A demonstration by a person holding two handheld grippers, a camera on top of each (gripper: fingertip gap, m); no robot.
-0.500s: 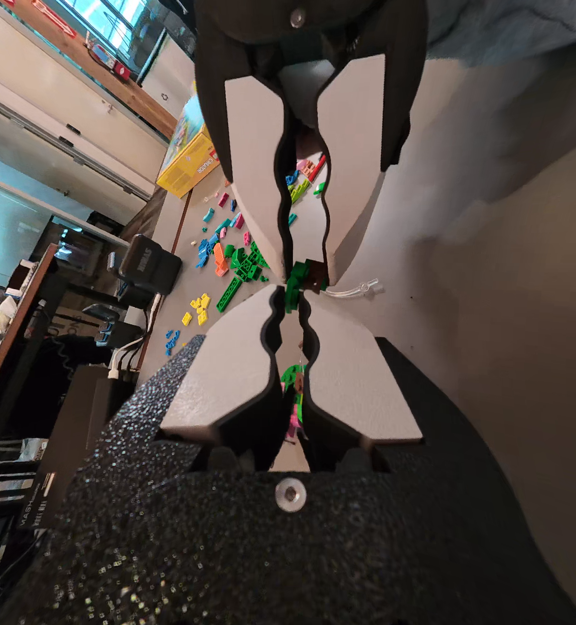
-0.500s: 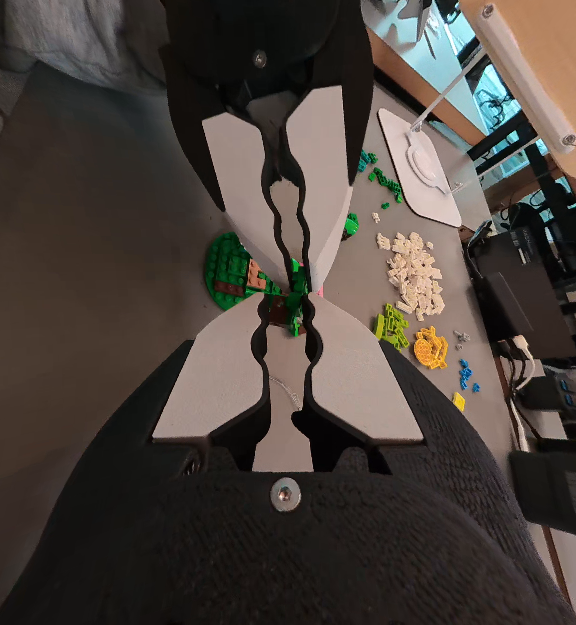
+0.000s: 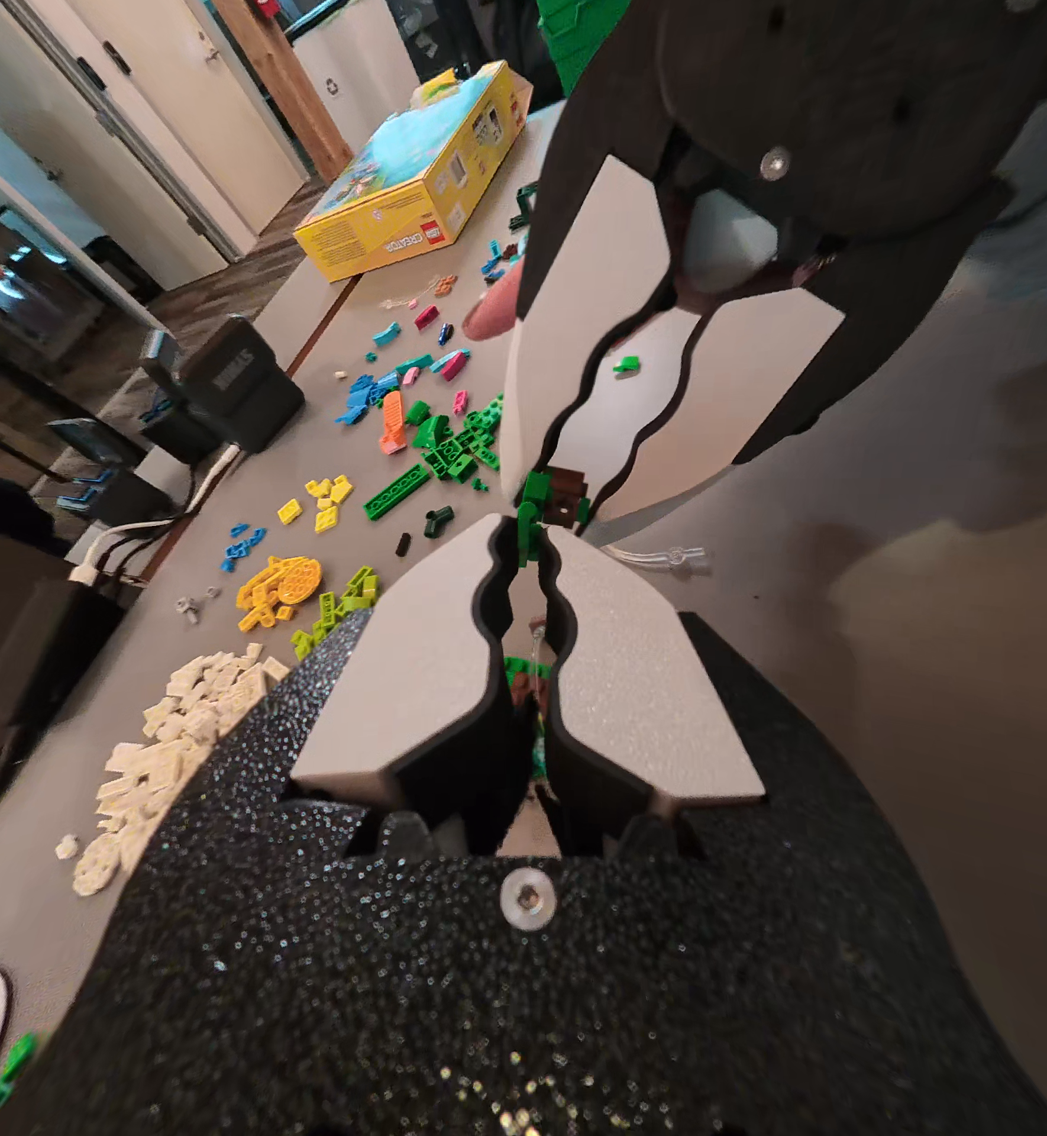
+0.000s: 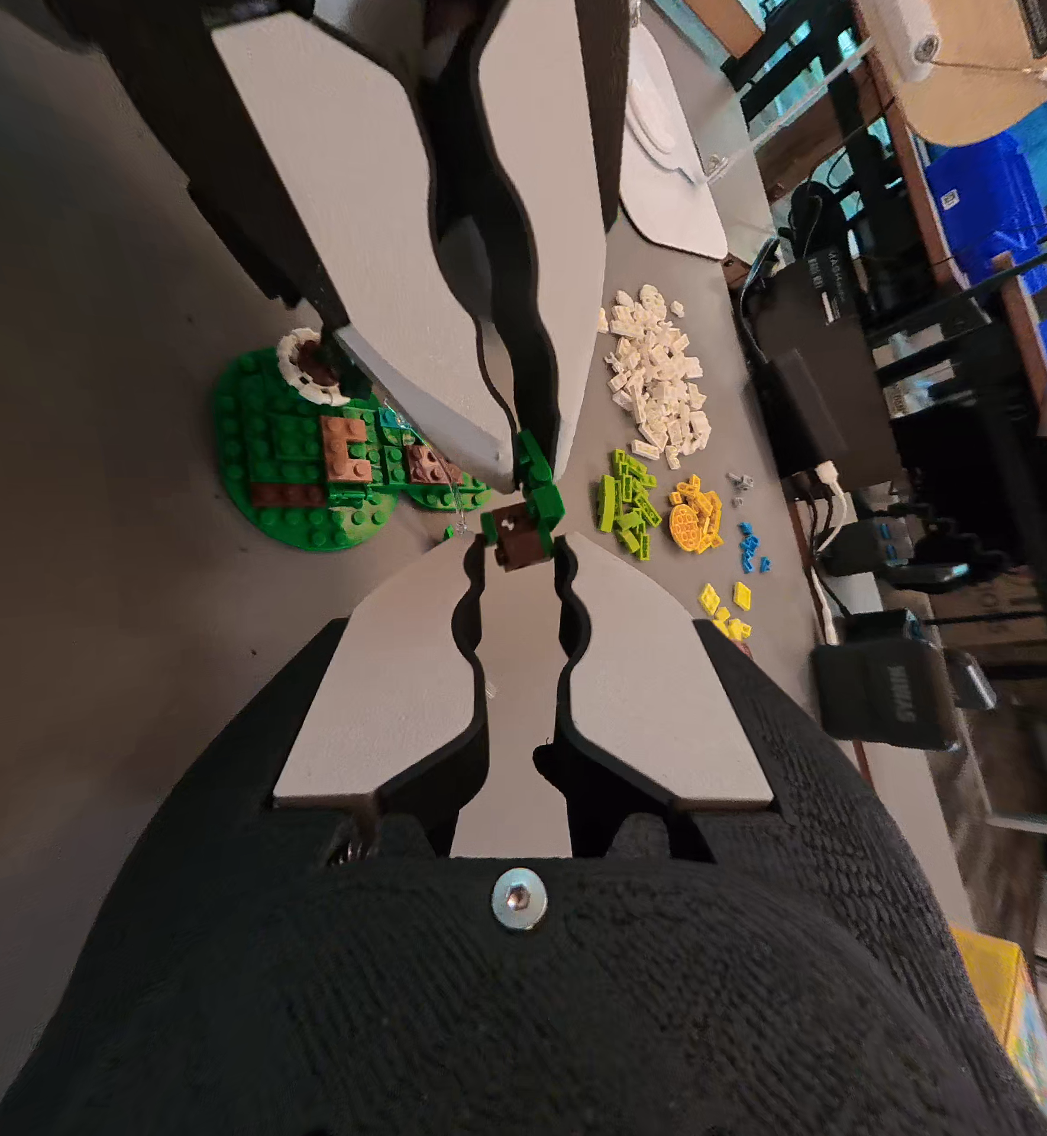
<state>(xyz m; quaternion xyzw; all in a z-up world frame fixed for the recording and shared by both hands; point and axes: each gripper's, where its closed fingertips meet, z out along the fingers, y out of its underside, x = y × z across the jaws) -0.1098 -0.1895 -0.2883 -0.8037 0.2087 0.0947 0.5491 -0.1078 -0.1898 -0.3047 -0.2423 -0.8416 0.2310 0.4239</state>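
— What's in front of you, biggest thing first?

— The grey table (image 3: pixel 785 707) fills both wrist views. At its far end lies a yellow box (image 3: pixel 410 203). Off to one side of my grippers sits a round green baseplate build (image 4: pixel 275 467) with brown and tan bricks on it. The loose bricks are sorted by colour: a white pile (image 4: pixel 656 375), a lime pile (image 4: pixel 628 510) and a yellow-orange pile (image 4: pixel 696 513) (there are also blue, pink and darker green scatters farther along).

— And your two grippers?

— They face each other, tip to tip, raised off the table and tilted across it. The left gripper (image 3: pixel 530 535) has its jaws nearly together, pinching a thin green piece (image 3: pixel 531 516) edge-on. The right gripper (image 4: pixel 518 547) has its jaws set wider and clamps a small brown block (image 4: pixel 518 538) with green bits on its sides. Both pads look to be pressed against it.

— Do the two parts meet?

— Yes. The green piece touches the brown block right between the two sets of fingertips, near the baseplate build but clear of it. I can't tell whether the studs are seated. A clear curved part (image 3: pixel 662 556) lies on the table just beyond.
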